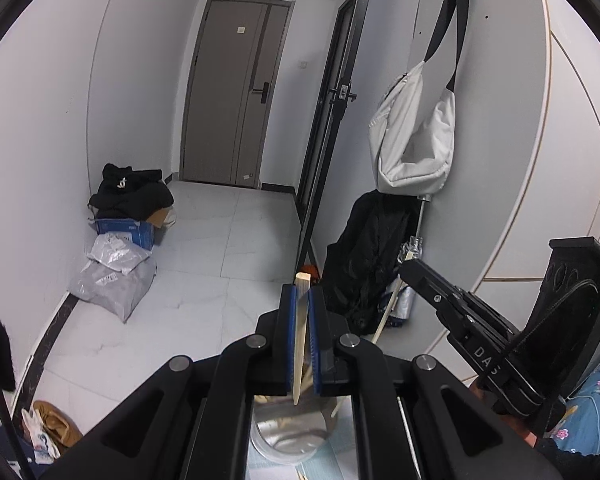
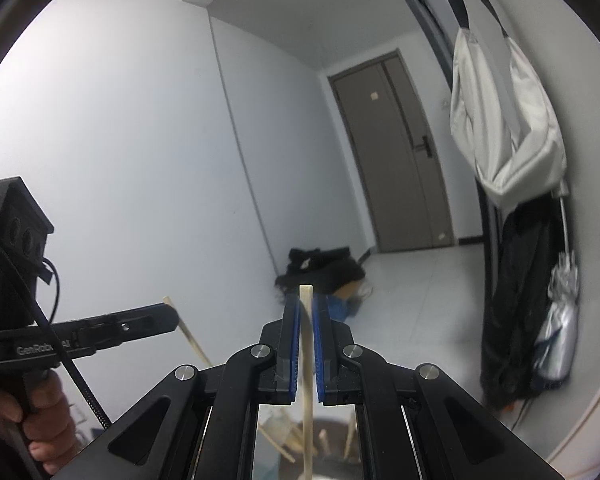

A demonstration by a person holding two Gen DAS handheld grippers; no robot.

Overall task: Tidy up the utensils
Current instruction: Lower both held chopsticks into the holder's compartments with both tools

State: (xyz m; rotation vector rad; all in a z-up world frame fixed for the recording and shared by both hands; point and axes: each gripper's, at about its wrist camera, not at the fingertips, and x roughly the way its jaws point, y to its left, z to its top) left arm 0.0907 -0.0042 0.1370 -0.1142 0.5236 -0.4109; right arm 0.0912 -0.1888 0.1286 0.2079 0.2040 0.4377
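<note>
**A chopstick in each grip, over the metal cup**

Left gripper [image 1: 300, 300]: blue-padded fingers clenched on a wooden chopstick [image 1: 299, 344], its tip dipping into the metal cup [image 1: 292, 436] right below. Right gripper [image 2: 307, 312] pinches another chopstick [image 2: 307, 360], upright, above the same cup, where more sticks [image 2: 280, 440] lean. Beyond, a white bag [image 1: 416, 140] hangs on the wall, and parcels [image 1: 112, 276] lie on the floor.
</note>
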